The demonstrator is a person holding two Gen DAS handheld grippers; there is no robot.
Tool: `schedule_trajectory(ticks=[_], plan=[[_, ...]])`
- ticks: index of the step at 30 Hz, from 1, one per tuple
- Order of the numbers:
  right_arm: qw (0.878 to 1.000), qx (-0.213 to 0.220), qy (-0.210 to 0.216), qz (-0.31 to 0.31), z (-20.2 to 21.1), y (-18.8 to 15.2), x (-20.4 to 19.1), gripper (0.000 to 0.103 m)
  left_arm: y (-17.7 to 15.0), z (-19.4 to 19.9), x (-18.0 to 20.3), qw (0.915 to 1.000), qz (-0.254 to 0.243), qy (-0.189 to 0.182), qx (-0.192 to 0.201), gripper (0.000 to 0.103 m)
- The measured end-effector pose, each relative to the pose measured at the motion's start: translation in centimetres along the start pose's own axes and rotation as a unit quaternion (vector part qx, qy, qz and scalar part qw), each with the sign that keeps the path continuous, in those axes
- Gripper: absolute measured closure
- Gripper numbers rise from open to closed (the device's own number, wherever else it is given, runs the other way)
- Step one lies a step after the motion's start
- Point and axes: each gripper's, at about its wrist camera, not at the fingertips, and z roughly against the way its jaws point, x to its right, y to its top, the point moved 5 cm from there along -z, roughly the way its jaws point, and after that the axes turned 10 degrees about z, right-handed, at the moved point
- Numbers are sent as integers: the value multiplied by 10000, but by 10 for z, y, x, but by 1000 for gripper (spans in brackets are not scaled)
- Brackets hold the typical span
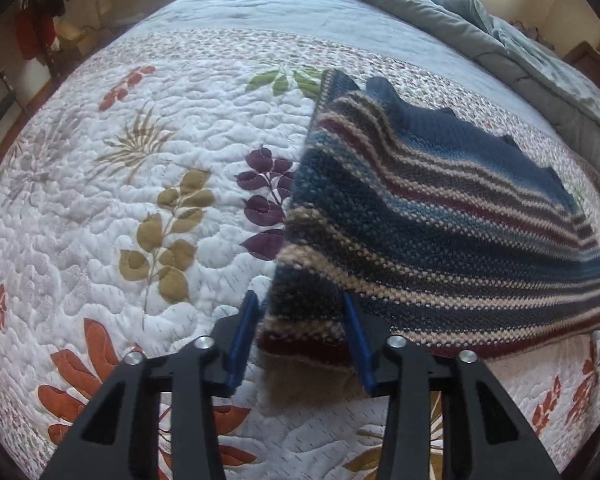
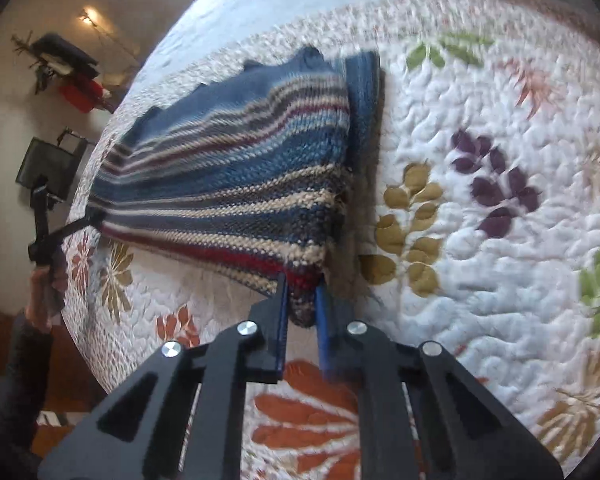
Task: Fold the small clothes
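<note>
A striped knit sweater (image 1: 440, 216) in blue, cream and dark red lies on the quilted bedspread (image 1: 148, 128), folded over on itself. My left gripper (image 1: 300, 300) has its blue fingers wide apart around the sweater's near left corner, not pinching it. My right gripper (image 2: 302, 286) is shut on the sweater's (image 2: 236, 176) near right corner, the knit bunched between its fingers. The left gripper also shows far left in the right wrist view (image 2: 94, 216), at the sweater's other corner.
The white floral quilt (image 2: 480, 240) covers the bed. A grey-blue duvet (image 1: 480, 20) is bunched along the far right edge. Dark furniture and red items (image 2: 80, 88) stand beyond the bed's left side. The bed edge drops off at the left (image 2: 80, 280).
</note>
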Motion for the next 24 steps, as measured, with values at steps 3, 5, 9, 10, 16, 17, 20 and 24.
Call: schedule_trajectory(ticks=[3,5,9,10,16,17,20,24], plan=[[9997,-174,-98,120,-5,-11,3,93,0,-3,-6,10000,48,-50,-21,65],[9987,-480,-173,21,-28,-20,9,93,-1,-10,-6,10000,34,13,-48,65],[9988,-455,39,-160,-44,-24,13,87,-3,-9,-2,10000,-62,23,-54,55],[9990,-389,93,-193,-39,-22,13,83,-3,-5,-1,9999,-104,-14,-70,51],[10000,-32,8,-60,-5,-7,13,38,18,26,-5,9989,27,-405,214,15],[10000,3,25,-89,-3,-3,14,34,22,25,-6,9991,21,-335,251,15],[9993,28,166,-336,-11,11,20,28,29,7,1,9993,51,-350,-80,15],[9986,-127,186,-470,-34,22,26,26,27,-16,12,9988,-8,-322,-380,15]])
